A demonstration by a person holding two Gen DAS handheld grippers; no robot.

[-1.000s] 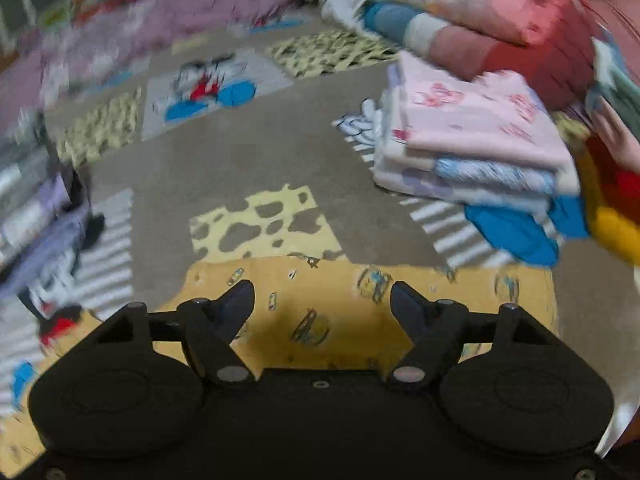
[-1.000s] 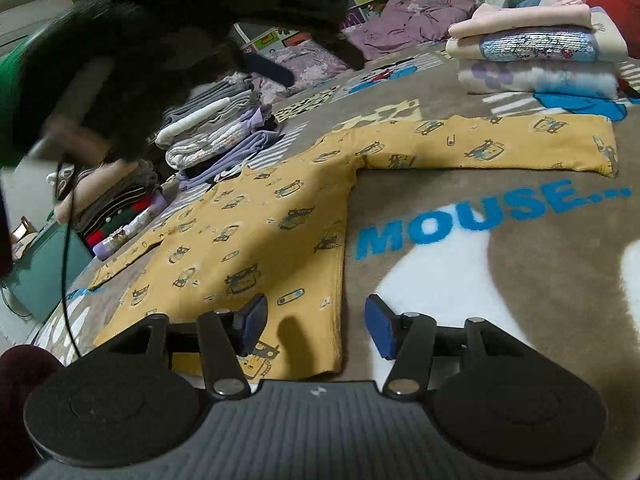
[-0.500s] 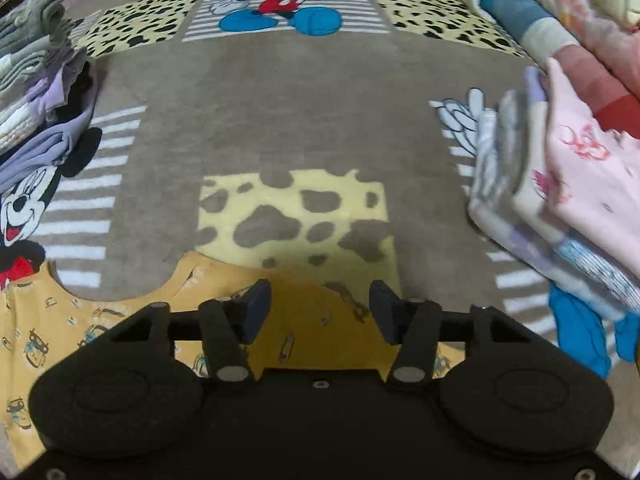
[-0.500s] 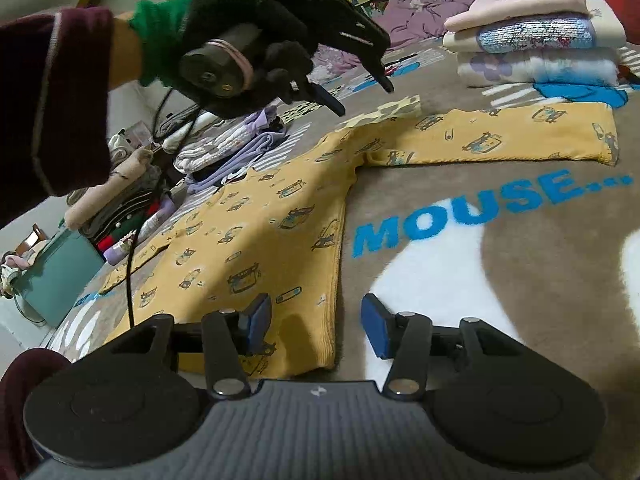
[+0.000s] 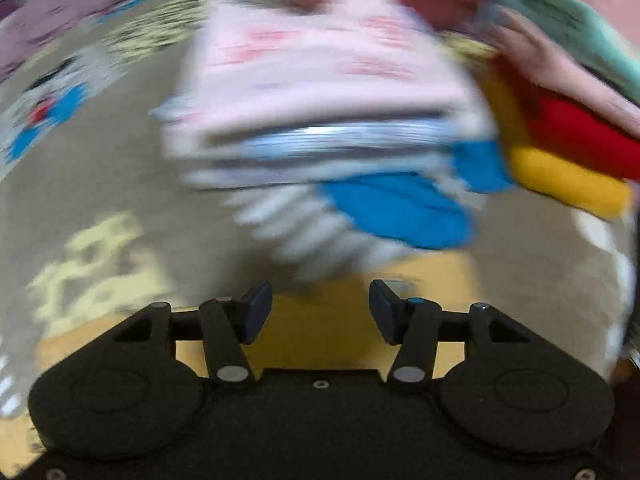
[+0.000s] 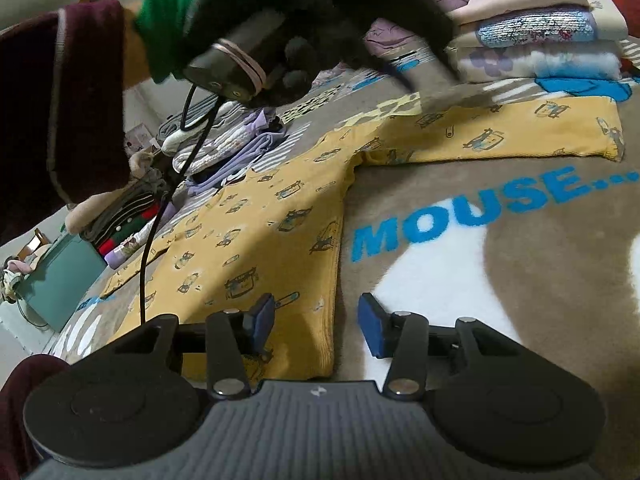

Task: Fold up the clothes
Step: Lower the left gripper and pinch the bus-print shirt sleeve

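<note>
Item: yellow shirt (image 6: pixel 280 216) lying flat on carpet (image 6: pixel 520 272); I'm holding left gripper (image 5: pixel 320 310) and right gripper (image 6: pixel 316 320) both parted, gripping nothing.

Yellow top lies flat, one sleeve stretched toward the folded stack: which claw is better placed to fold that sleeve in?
Left, probably. The left claw is over the sleeve of the yellow top; the right claw sits at the hem.

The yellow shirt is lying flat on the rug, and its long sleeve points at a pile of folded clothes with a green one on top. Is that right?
Almost. The top piece of the pile of folded clothes is pale pink, not green, as the right wrist view shows. The rest holds: the yellow shirt lies flat on the rug, its long sleeve reaching toward that pile.
</note>
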